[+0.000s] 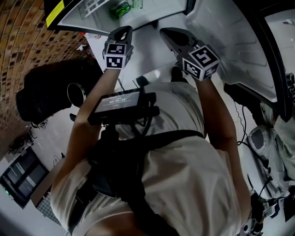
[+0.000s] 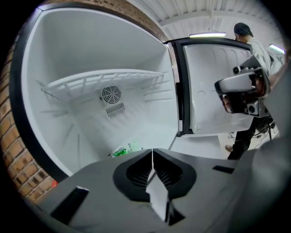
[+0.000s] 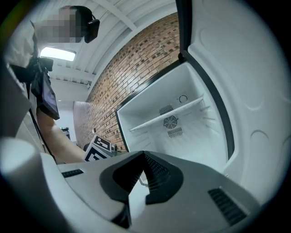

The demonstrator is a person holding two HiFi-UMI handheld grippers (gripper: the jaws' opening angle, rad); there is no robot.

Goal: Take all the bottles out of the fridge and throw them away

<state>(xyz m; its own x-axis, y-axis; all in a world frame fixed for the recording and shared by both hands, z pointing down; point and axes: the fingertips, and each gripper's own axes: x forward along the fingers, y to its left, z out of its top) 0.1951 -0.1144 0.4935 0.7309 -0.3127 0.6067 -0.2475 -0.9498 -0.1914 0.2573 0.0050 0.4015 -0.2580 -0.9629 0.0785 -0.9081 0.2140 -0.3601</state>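
Note:
A green-labelled bottle (image 1: 120, 8) lies on the floor of the open white fridge (image 1: 152, 14); in the left gripper view the bottle (image 2: 125, 150) shows just beyond the jaw tips. My left gripper (image 1: 123, 29) (image 2: 152, 151) is held in front of the fridge opening, its jaws together with nothing between them. My right gripper (image 1: 168, 33) (image 3: 143, 153) hovers beside it to the right, near the fridge door (image 1: 230, 41), jaws also together and empty. Neither gripper touches the bottle.
A wire shelf (image 2: 104, 79) spans the fridge's upper part, with a fan grille (image 2: 111, 94) on the back wall. A brick wall (image 1: 27, 41) runs along the left, and a dark bulky object (image 1: 48, 97) sits on the floor beside it. Cables (image 1: 239, 120) lie at the right.

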